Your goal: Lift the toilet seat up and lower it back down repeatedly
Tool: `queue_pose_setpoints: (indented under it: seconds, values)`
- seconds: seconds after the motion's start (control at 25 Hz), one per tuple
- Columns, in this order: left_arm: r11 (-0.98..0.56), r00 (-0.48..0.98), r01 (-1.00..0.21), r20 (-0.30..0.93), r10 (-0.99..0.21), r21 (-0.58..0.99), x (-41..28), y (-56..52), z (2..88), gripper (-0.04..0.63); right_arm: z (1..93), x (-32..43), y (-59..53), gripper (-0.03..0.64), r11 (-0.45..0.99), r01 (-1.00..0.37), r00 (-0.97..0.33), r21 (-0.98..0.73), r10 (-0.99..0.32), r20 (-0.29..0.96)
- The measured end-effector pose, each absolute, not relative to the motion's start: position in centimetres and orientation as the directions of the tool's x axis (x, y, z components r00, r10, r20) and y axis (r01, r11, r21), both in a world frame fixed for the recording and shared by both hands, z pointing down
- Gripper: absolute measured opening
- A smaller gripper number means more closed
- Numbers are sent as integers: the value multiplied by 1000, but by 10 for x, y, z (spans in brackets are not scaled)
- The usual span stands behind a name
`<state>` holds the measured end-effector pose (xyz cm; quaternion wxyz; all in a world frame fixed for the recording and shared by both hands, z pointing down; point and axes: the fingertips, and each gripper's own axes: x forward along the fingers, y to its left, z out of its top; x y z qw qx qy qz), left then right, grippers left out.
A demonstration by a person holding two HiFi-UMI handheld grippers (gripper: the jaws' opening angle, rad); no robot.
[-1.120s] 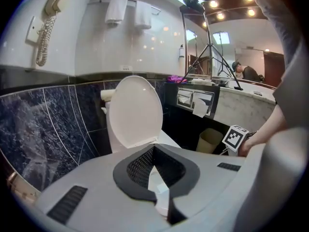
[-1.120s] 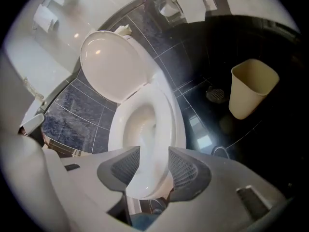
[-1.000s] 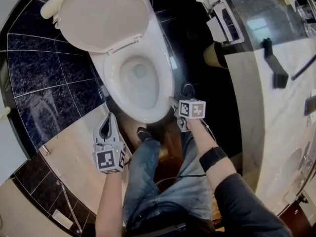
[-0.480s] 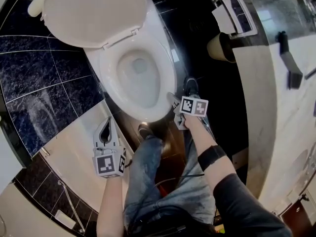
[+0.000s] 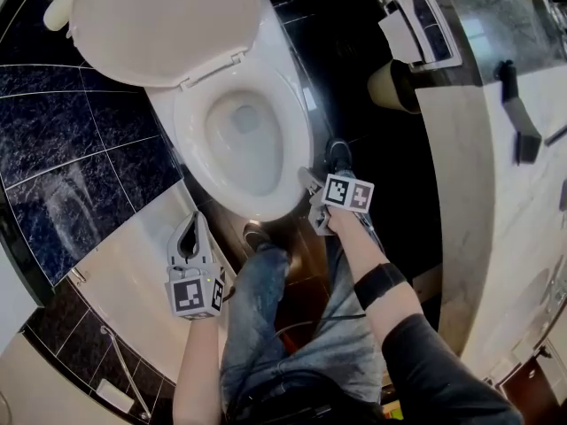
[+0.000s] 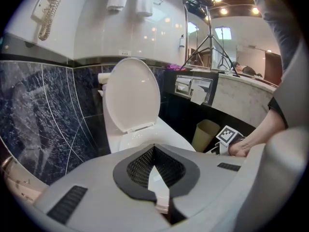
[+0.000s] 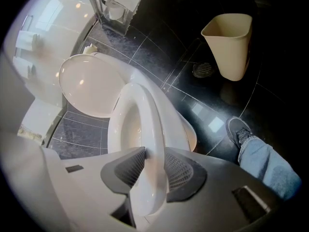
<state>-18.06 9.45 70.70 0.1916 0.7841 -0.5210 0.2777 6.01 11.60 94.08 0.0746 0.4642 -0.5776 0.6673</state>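
Observation:
The white toilet has its lid (image 5: 159, 20) raised, and the toilet seat (image 5: 188, 144) lies flat on the bowl. My right gripper (image 5: 310, 186) is at the seat's front right rim. In the right gripper view the toilet seat (image 7: 147, 115) runs between the jaws of the right gripper (image 7: 154, 156), which are closing, and both pads touch its sides. My left gripper (image 5: 197, 221) hangs to the left of the bowl's front, apart from it. In its own view the left gripper (image 6: 153, 148) is shut with nothing held, and the lid (image 6: 131, 93) stands beyond it.
A beige waste bin (image 7: 229, 40) stands on the dark tiled floor right of the toilet, below a paper holder (image 5: 416, 25). A marble counter (image 5: 496, 237) runs along the right. The person's jeans (image 5: 283, 317) and shoe (image 7: 239, 129) are just in front of the bowl.
The head view has drifted, so the toilet sits a little higher and further left. The right gripper stays at the seat's front right rim. The left gripper has hardly moved.

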Motion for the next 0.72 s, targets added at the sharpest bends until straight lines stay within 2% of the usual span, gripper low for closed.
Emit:
queue_pose_setpoints:
  seconds: [0.72]
  values:
    - [-370, 300, -929, 643, -705, 27, -172, 102, 690, 0, 883, 60, 111, 135, -286, -583, -614, -761, -458, 643]
